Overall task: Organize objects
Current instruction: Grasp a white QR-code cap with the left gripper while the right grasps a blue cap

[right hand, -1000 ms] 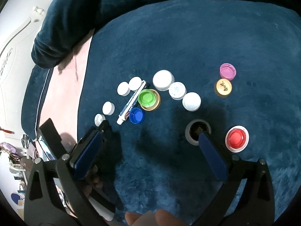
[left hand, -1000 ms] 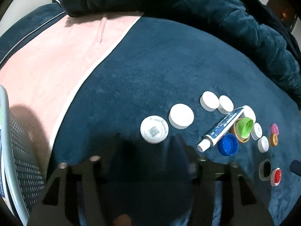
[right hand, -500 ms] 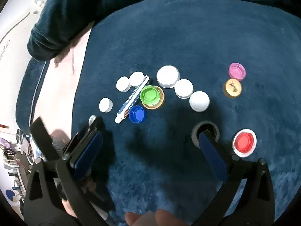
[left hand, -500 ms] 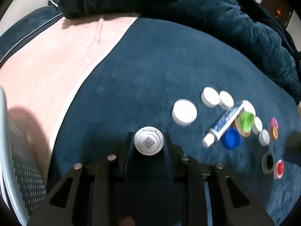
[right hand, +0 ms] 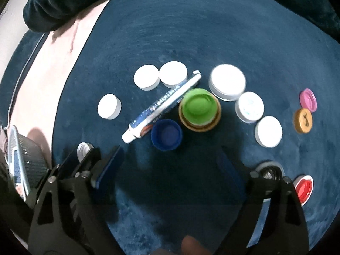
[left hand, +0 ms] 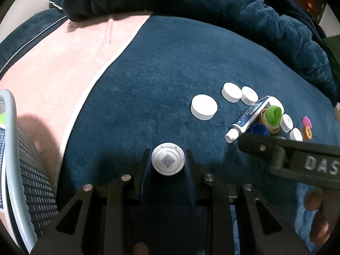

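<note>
The left gripper (left hand: 167,162) was clamped on a white cap with a QR code (left hand: 167,161), its 2 pads pressed to the cap's sides. 1 second before, those jaws stood wide with the cap lying ahead of them on the dark blue blanket (left hand: 170,68); half a second ago they had already closed on it, and the grip looked the same now. A white cap (left hand: 204,106) lay ahead of this gripper and to its right, apart from the held one, and beyond it a pair of white caps (left hand: 231,92) sat next to a toothpaste tube (left hand: 248,116). A meshed grey basket (left hand: 12,148) stood at the left gripper's left side, over the pink towel (left hand: 53,74).

The right gripper (right hand: 167,167) was unclenched with nothing between its pads, and its jaws had just been closing from their widest. It had come lower and nearer to the cluster than 1 second before: the blue cap (right hand: 166,135) now lay just ahead of the gap between the pads, touching the tube's nozzle end, where earlier it sat well ahead. Just beyond the blue cap, a green cap (right hand: 199,106) rested in a gold lid (right hand: 200,126). A grey ring-shaped cap (right hand: 268,170) was partly hidden behind the right finger, and a red cap (right hand: 303,188) lay to that finger's right. In the left wrist view the right gripper now reached in from the right edge, covering part of the cluster.
</note>
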Motion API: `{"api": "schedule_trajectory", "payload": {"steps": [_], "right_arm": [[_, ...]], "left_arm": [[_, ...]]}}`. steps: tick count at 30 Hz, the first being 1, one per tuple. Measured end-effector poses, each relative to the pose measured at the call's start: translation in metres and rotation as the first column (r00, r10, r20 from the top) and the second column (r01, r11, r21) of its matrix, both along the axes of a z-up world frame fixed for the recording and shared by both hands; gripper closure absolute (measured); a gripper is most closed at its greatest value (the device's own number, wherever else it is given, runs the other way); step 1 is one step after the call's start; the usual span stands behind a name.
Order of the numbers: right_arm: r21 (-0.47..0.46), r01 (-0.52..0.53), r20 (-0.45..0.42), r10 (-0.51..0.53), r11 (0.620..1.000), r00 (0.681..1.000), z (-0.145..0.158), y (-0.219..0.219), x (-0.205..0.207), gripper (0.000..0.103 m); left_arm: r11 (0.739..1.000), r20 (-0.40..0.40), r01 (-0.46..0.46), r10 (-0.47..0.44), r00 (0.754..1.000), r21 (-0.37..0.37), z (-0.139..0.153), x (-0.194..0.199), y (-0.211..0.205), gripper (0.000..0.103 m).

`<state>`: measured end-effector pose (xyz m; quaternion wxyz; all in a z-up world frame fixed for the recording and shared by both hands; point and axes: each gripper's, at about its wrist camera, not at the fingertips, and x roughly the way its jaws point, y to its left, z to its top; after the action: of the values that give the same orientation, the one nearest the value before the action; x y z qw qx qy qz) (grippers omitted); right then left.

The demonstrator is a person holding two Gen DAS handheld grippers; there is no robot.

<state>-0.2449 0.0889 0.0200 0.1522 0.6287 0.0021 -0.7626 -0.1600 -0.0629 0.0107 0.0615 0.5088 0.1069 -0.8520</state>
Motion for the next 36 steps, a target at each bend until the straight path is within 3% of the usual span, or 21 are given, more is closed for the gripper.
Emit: {"api": "schedule_trajectory", "payload": {"steps": [1,3,4,5,11,20,29,36], "right_arm": [[0.0,0.0,-0.004,0.0,1.0,1.0,0.0,-0.001,-0.001,0.023],[-0.005,-0.01,-0.014,0.01,1.0,1.0,-0.002,-0.004,-0.002,0.048],[-0.017,-0.012,-0.009,0.012,1.0,1.0,-0.003,-0.003,-0.003,0.069],[-0.029,-0.007,-0.005,0.007,1.0,1.0,-0.003,-0.001,-0.002,0.072],[-0.139,0.015,0.053,-0.008,0.99,0.999,0.009,0.009,0.006,0.072],[-0.214,0.075,0.079,-0.06,0.974,0.995,0.031,0.028,0.028,0.072],[-0.283,0.092,0.015,-0.092,0.955,0.996,0.068,0.02,0.039,0.072],[-0.376,-0.014,-0.047,-0.004,0.927,0.999,0.105,-0.022,0.06,0.072]], "left_arm": [[1.0,0.001,0.002,-0.002,1.0,0.001,0.0,-0.001,0.0,0.073],[1.0,0.002,0.012,-0.012,1.0,0.002,0.0,0.001,0.001,0.073],[1.0,0.002,0.019,-0.019,1.0,0.003,0.0,0.001,0.001,0.073],[1.0,0.002,0.025,-0.025,1.0,0.006,0.0,0.001,0.001,0.073],[0.998,-0.002,0.047,-0.047,0.999,0.042,0.005,0.007,0.003,0.073],[0.996,-0.032,0.078,-0.076,0.997,0.05,0.027,0.027,0.007,0.073],[0.992,-0.127,0.126,-0.121,0.984,0.027,0.092,0.059,0.0,0.073],[0.998,-0.198,0.056,-0.058,0.978,-0.016,0.155,0.094,-0.054,0.073]]}}
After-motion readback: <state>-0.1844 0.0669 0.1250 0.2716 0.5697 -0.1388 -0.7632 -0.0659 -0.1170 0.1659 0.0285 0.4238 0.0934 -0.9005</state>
